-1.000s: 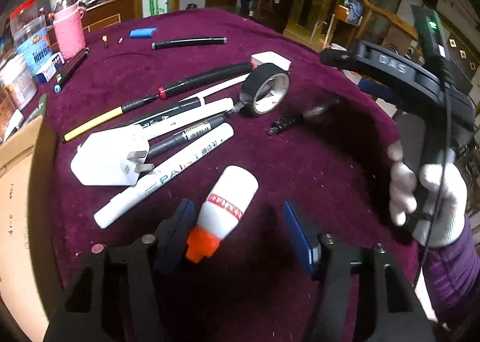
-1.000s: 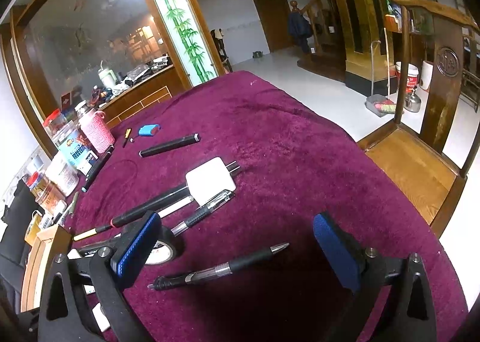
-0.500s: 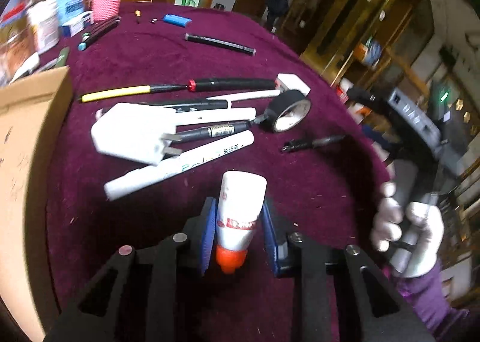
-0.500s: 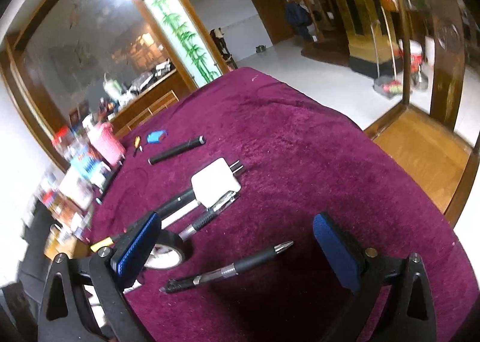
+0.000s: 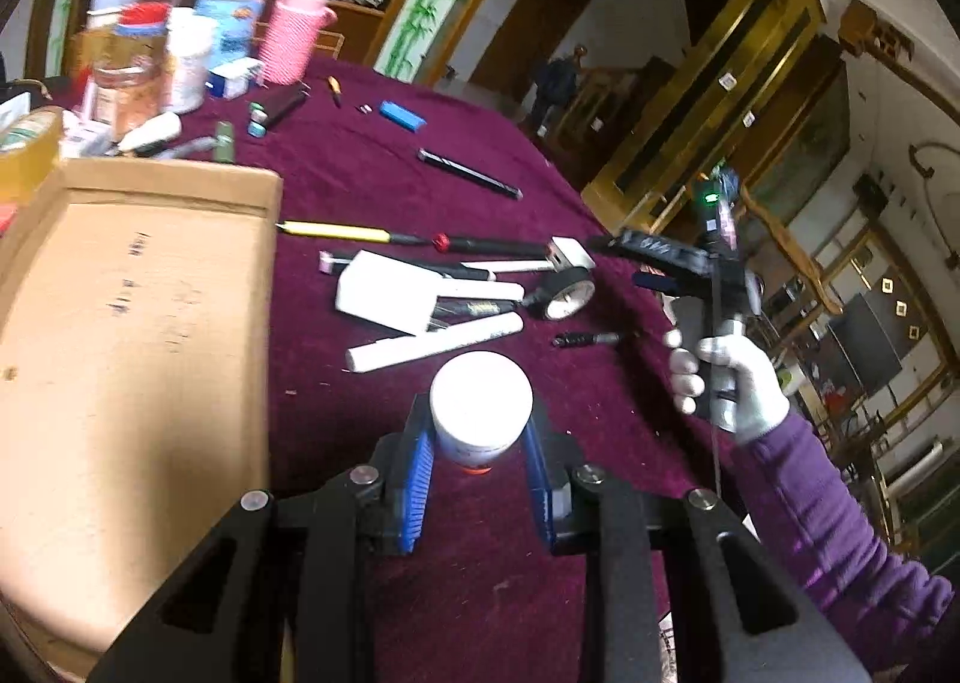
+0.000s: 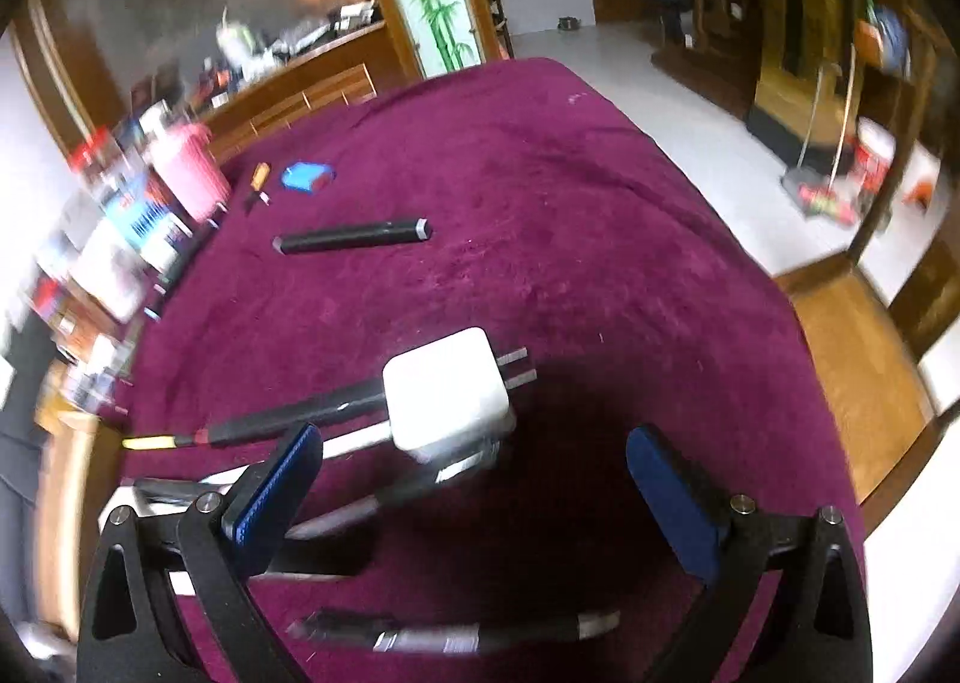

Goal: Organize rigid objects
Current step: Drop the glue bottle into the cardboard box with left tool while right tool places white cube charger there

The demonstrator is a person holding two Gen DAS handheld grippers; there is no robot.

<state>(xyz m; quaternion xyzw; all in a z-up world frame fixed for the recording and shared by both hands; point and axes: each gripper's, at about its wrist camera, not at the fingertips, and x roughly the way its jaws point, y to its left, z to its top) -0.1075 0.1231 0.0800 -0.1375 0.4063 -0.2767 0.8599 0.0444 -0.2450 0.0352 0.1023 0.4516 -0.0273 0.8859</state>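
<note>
left tool [image 5: 477, 458], whose blue ribbed pads closed in over the last second, now clamps the smooth white round bottle [image 5: 480, 407], lifted off the plum velvet table [image 5: 372, 185] where it lay before, beside the flat cardboard box [image 5: 132, 323]. right tool [image 6: 474, 497] stands apart over a glossy white square charger [image 6: 447, 392], nearer than earlier.

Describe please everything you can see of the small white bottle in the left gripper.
The small white bottle looks like smooth plastic, with an orange cap just visible at its lower end. Its flat white base points toward the camera. The left gripper has just closed on it, blue pads pressing both sides, and it appears lifted above the purple cloth.
</note>
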